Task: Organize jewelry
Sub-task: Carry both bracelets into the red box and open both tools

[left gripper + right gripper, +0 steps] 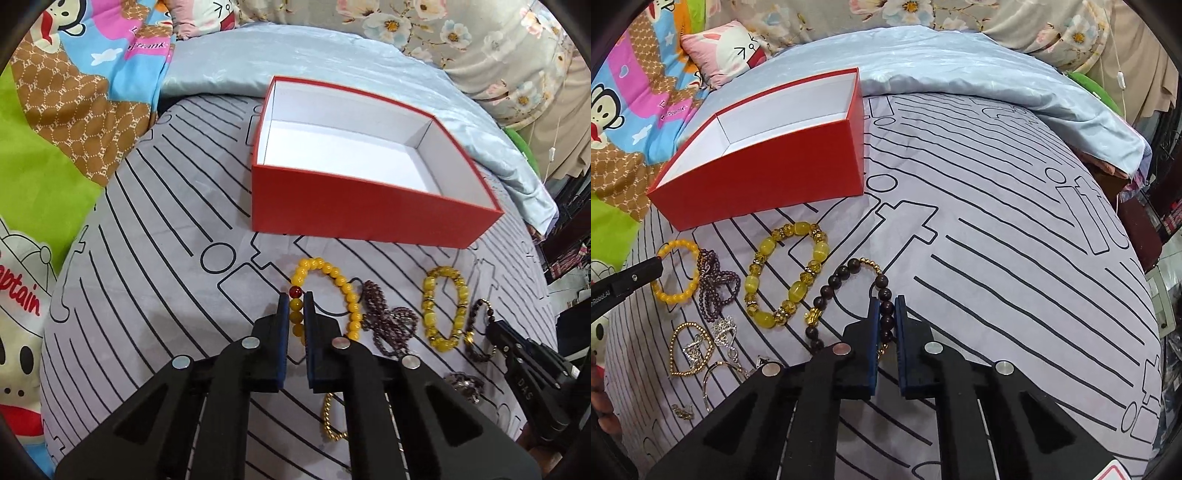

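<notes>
An open red box (354, 214) with a white inside stands on the grey striped sheet; it also shows in the right wrist view (764, 181). My left gripper (296, 301) is shut on the yellow bead bracelet (332, 273), which lies on the sheet in front of the box. My right gripper (886, 304) is shut on the dark bead bracelet (846, 273), to the right of the jewelry. Between them lie a purple bead strand (384, 317) and a chunky yellow crystal bracelet (790, 273).
Gold chains and silver pieces (698, 343) lie at the near left of the right wrist view. A pale blue quilt (960, 62) is bunched behind the box. Cartoon-print bedding (55, 129) and a pink pillow (727, 51) lie to the left.
</notes>
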The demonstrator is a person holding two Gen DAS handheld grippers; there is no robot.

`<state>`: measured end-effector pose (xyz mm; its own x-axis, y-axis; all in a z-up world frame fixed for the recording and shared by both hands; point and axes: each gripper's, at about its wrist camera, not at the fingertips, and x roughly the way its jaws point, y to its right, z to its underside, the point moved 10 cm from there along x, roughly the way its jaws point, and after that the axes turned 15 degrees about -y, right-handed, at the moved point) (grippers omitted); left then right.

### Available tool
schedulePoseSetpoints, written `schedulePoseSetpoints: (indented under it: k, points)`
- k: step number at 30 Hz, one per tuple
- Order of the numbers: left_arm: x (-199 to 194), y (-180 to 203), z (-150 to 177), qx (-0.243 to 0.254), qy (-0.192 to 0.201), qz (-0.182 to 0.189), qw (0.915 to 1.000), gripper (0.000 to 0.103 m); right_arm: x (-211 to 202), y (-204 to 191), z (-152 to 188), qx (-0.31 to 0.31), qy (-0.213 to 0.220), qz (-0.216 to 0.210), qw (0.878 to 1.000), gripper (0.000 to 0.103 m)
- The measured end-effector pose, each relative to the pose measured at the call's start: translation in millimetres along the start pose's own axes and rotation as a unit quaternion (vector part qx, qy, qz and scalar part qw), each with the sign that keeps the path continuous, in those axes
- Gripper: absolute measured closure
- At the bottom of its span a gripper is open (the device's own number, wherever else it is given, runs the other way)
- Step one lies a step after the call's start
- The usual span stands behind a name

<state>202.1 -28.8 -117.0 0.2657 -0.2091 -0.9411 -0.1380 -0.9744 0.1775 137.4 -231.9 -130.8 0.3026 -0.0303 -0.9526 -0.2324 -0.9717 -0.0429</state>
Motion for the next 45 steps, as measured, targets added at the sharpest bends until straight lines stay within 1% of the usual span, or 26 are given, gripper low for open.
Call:
schedulePoseSetpoints:
  k: [13,17,21,26,28,32,34,35,37,38,40,41,43,45]
  points:
    - [-49,13,6,0.016,0.035,0.025,0.999,0.097,-53,-4,-2,-0.004,0.046,-0.023,0.999,0.096]
    - [-73,21,4,0.028,0.054,0.035,0.9975,0.097,-73,-9,-10,-0.009,0.062,-0.034,0.997,0.096]
    - [-94,32,-5,0.044,0.073,0.045,0.9953,0.097,-91,-16,-22,-0.019,0.078,-0.047,0.996,0.096]
    - [-118,47,-37,0.061,0.109,0.056,0.9906,0.097,-111,-30,-52,-0.043,0.106,-0.054,0.992,0.096]
    - [-125,52,-58,0.065,0.122,0.064,0.9883,0.097,-116,-37,-69,-0.049,0.114,-0.072,0.99,0.096]
    - [-130,60,-97,0.069,0.144,0.059,0.9854,0.097,-118,-50,-112,-0.062,0.123,-0.09,0.986,0.096]
    - [-123,62,-119,0.07,0.145,0.063,0.985,0.096,-113,-58,-131,-0.069,0.119,-0.103,0.985,0.096]
    - [-118,62,-125,0.067,0.142,0.062,0.9857,0.096,-109,-61,-137,-0.072,0.118,-0.105,0.985,0.096]
    - [-107,63,-139,0.069,0.134,0.072,0.9859,0.096,-97,-69,-157,-0.081,0.111,-0.106,0.985,0.096]
    - [-99,61,-148,0.064,0.132,0.067,0.9869,0.096,-92,-72,-162,-0.082,0.106,-0.112,0.985,0.096]
    - [-83,60,-163,0.07,0.126,0.061,0.9876,0.096,-75,-78,-177,-0.083,0.092,-0.127,0.984,0.096]
    - [-75,58,-169,0.068,0.122,0.057,0.9886,0.096,-68,-80,-181,-0.085,0.088,-0.126,0.984,0.096]
    - [-61,57,-179,0.07,0.114,0.061,0.9892,0.096,-52,-85,-192,-0.088,0.078,-0.123,0.985,0.096]
    - [-50,56,-186,0.075,0.109,0.059,0.9895,0.096,-36,-91,-200,-0.091,0.064,-0.132,0.985,0.096]
